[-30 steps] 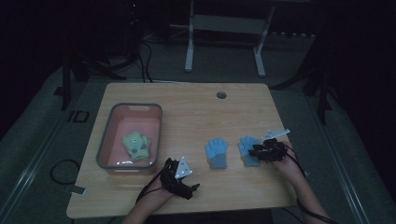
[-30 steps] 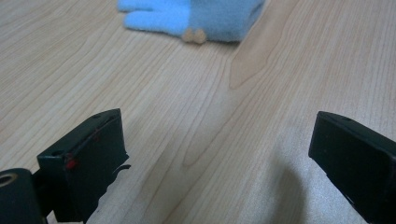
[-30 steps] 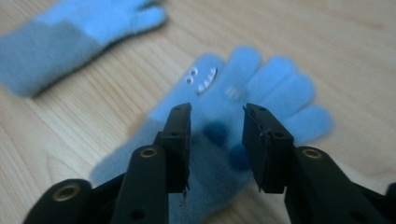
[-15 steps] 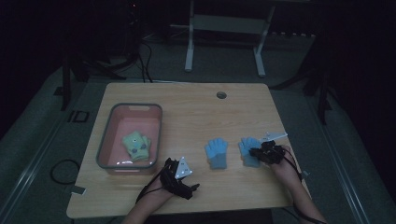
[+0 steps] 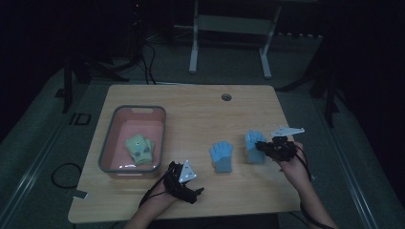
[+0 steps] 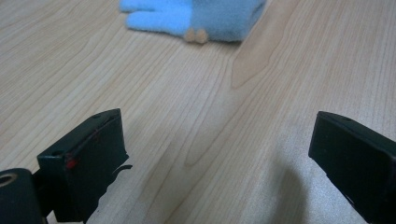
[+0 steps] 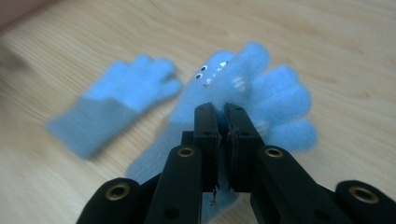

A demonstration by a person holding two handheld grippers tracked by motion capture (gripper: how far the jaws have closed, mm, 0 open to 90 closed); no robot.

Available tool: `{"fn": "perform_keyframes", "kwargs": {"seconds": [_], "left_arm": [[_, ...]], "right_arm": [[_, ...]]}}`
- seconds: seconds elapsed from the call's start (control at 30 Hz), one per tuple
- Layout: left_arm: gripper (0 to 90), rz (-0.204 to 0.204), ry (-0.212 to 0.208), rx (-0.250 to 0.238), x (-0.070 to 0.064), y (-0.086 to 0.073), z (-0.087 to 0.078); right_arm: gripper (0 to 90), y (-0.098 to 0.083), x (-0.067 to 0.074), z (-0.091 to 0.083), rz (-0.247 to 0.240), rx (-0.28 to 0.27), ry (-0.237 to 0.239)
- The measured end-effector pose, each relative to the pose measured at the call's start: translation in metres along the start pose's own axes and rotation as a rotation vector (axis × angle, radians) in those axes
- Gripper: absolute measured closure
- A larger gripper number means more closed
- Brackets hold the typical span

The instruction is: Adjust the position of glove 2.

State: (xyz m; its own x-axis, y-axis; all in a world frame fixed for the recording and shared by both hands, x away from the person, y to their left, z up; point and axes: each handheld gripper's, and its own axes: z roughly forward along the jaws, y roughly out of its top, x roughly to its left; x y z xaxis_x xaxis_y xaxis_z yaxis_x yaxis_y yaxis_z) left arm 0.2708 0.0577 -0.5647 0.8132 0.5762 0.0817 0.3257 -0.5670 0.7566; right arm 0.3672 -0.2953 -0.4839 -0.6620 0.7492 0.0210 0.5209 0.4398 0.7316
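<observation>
My right gripper [image 7: 223, 108] has just closed, pinching the blue monster glove [image 7: 243, 88] at the table's [image 5: 191, 102] right; its mate [image 5: 221, 156] lies just left; my left gripper [image 5: 177, 177] rests near, jaws wide, empty.

A tub [image 5: 108, 143] is sitting on the left part of the table [image 5: 191, 109], with a folded glove [image 5: 139, 149] lying in it. Right of the tub, a second glove [image 5: 221, 155] is lying flat. A third glove [image 5: 254, 145] is sitting just right of that, near the table's right edge.
</observation>
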Motion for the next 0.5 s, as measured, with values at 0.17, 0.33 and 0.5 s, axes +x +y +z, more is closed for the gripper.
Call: {"fn": "perform_keyframes", "kwargs": {"seconds": [0.17,0.33,0.5], "left_arm": [[4.2,0.002,0.002,-0.001,0.001,0.0,0.0],[4.2,0.0,0.001,-0.003,0.0,0.0,0.0],[4.2,0.0,0.0,-0.004,0.0,0.001,0.0]], "right_arm": [[84.5,0.012,0.01,-0.009,-0.02,-0.033,0.012],[84.6,0.028,0.023,-0.015,-0.03,-0.065,0.037],[84.7,0.037,0.035,-0.012,-0.041,-0.075,0.054]]}}
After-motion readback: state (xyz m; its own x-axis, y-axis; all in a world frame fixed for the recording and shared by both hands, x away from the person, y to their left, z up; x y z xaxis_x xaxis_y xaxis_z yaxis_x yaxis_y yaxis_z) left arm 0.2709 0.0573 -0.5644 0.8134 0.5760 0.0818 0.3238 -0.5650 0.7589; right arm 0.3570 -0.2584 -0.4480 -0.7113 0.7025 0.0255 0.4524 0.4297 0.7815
